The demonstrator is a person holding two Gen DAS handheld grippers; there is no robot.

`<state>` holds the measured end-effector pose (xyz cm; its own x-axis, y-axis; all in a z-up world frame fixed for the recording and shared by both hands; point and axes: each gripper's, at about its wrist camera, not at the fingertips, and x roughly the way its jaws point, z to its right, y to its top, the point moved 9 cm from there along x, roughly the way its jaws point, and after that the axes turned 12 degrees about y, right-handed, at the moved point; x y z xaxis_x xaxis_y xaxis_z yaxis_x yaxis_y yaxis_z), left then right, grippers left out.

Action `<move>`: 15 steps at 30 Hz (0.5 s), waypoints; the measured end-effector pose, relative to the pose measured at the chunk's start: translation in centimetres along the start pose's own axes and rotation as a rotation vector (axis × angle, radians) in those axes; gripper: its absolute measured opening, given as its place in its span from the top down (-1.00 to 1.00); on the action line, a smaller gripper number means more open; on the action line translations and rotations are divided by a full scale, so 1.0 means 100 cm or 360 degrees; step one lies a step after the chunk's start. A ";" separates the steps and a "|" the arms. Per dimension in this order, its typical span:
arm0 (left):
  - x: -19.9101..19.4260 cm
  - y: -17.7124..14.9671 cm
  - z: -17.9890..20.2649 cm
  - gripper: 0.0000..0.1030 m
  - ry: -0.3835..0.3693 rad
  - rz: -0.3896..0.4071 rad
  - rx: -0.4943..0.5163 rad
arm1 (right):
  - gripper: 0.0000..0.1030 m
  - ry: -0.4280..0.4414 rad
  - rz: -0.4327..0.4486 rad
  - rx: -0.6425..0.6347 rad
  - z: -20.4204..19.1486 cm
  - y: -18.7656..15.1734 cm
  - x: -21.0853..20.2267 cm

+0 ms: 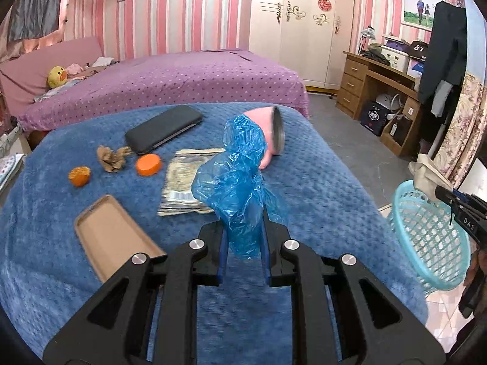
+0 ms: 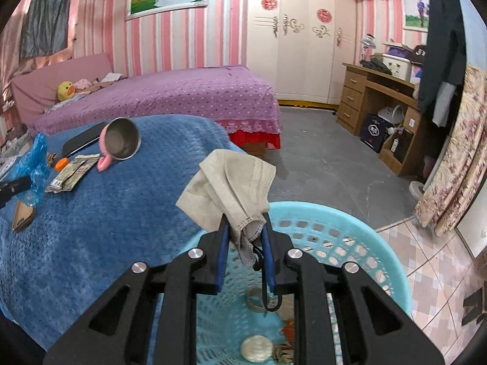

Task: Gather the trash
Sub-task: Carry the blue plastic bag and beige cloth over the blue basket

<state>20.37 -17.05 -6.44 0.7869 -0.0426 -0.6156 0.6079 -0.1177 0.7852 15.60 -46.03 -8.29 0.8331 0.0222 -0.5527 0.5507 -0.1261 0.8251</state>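
Note:
My left gripper (image 1: 243, 213) is shut on a crumpled blue plastic bag (image 1: 240, 176) and holds it above the blue blanket (image 1: 319, 176). My right gripper (image 2: 245, 220) is shut on a beige face mask (image 2: 226, 182), held over the turquoise mesh basket (image 2: 359, 231), which also shows in the left wrist view (image 1: 426, 237). On the blanket lie a foil wrapper (image 1: 182, 179), an orange bottle cap (image 1: 148, 165), an orange peel piece (image 1: 79, 176) and a crumpled brown paper (image 1: 112, 157). The basket holds several small scraps (image 2: 257, 348).
A pink steel-lined cup (image 1: 275, 133) lies on its side on the blanket, with a black phone case (image 1: 164, 128) and a tan phone case (image 1: 112, 237) nearby. A purple bed (image 1: 170, 82) stands behind, a wooden desk (image 1: 380, 88) at the right.

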 end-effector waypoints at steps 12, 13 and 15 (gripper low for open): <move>-0.007 -0.002 0.085 0.69 -0.0131 0.0013 0.0081 | 0.60 -0.0063 0.0014 0.0036 0.038 -0.011 -0.012; -0.007 -0.003 0.095 0.69 -0.0154 0.0009 0.0088 | 0.60 -0.0068 0.0019 0.0046 0.042 -0.012 -0.015; -0.006 -0.004 0.110 0.69 -0.0186 0.0004 0.0095 | 0.60 -0.0088 0.0015 0.0061 0.052 -0.015 -0.017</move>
<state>18.49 -27.87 -7.17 0.7686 -0.1582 -0.6199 0.5958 -0.1760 0.7836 13.10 -51.07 -9.20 0.8337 -0.0342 -0.5512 0.5394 -0.1640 0.8259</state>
